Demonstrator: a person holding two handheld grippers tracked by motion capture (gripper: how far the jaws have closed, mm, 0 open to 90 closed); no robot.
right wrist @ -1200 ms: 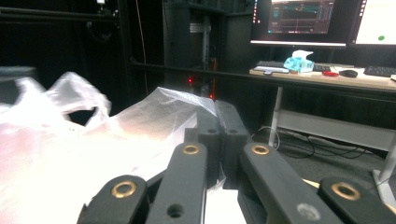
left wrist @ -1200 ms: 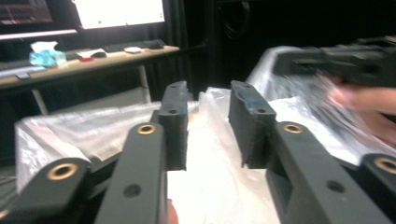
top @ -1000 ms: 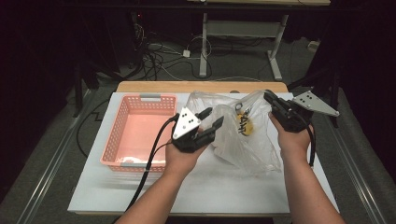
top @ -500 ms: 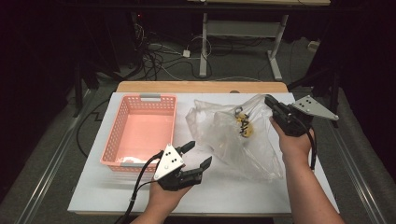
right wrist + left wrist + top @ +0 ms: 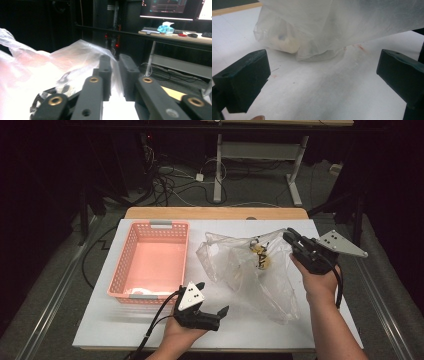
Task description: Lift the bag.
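A clear plastic bag [image 5: 240,270] lies crumpled on the white table [image 5: 125,325], with a yellow and black item [image 5: 261,257] inside it. My right gripper [image 5: 292,237] is at the bag's raised right edge. Its jaws have just been opening, and a narrow gap with the film in it shows in the right gripper view [image 5: 115,67]. My left gripper [image 5: 212,298] sits low near the table's front edge. Its jaws have just been opening and now stand wide apart [image 5: 323,75] with nothing between them. The bag [image 5: 337,25] lies just ahead of it.
A pink plastic basket [image 5: 125,265] stands at the left of the table, close beside the left gripper. A wooden strip [image 5: 215,213] runs along the table's far edge. Cables [image 5: 170,185] and a desk frame lie on the dark floor beyond.
My left gripper has left the bag and dropped toward the table's front edge, its jaws spreading wider. The right hand has stayed at the bag's edge.
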